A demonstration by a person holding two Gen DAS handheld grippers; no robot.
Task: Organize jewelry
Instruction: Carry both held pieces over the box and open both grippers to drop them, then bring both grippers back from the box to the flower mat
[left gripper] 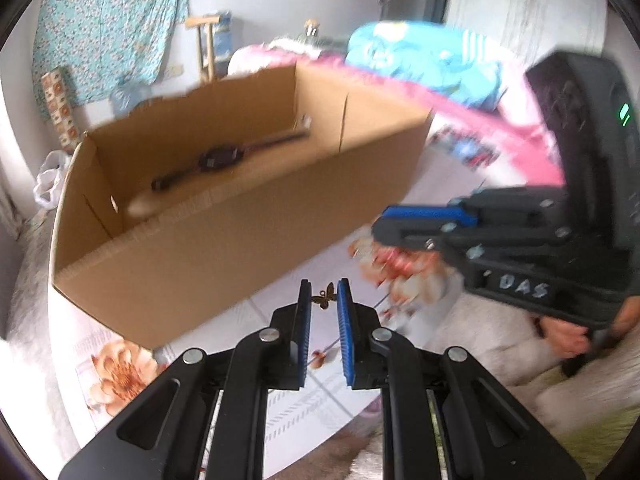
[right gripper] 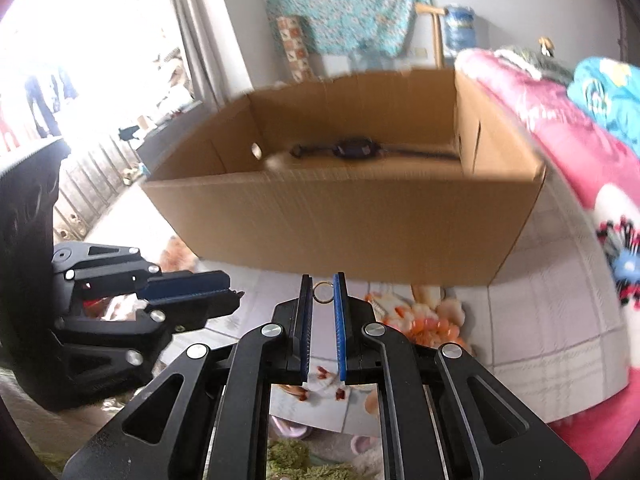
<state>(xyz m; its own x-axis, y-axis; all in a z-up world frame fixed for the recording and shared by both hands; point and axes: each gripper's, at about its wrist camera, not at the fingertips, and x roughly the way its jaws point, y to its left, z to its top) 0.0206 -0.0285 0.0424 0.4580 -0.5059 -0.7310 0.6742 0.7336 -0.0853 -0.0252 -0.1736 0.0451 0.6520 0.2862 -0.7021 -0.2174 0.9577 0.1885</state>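
My left gripper (left gripper: 324, 294) is shut on a small gold butterfly charm (left gripper: 326, 296), held in the air in front of an open cardboard box (left gripper: 224, 236). My right gripper (right gripper: 323, 290) is shut on a small gold ring (right gripper: 322, 293), also held just short of the box (right gripper: 340, 224). A dark wristwatch (left gripper: 222, 159) lies flat on the box floor; it also shows in the right wrist view (right gripper: 356, 150). A pale blurred object (left gripper: 142, 204) lies beside the watch near the box's left end. Each gripper shows in the other's view, the right one (left gripper: 424, 224) and the left one (right gripper: 192, 292).
The box stands on a bed sheet with a flower print (left gripper: 120, 372). Pink (right gripper: 560, 132) and blue (left gripper: 432, 60) blankets are piled to the right of the box. A floral cloth (left gripper: 108, 28) hangs on the far wall. A green rug (right gripper: 304, 460) lies below.
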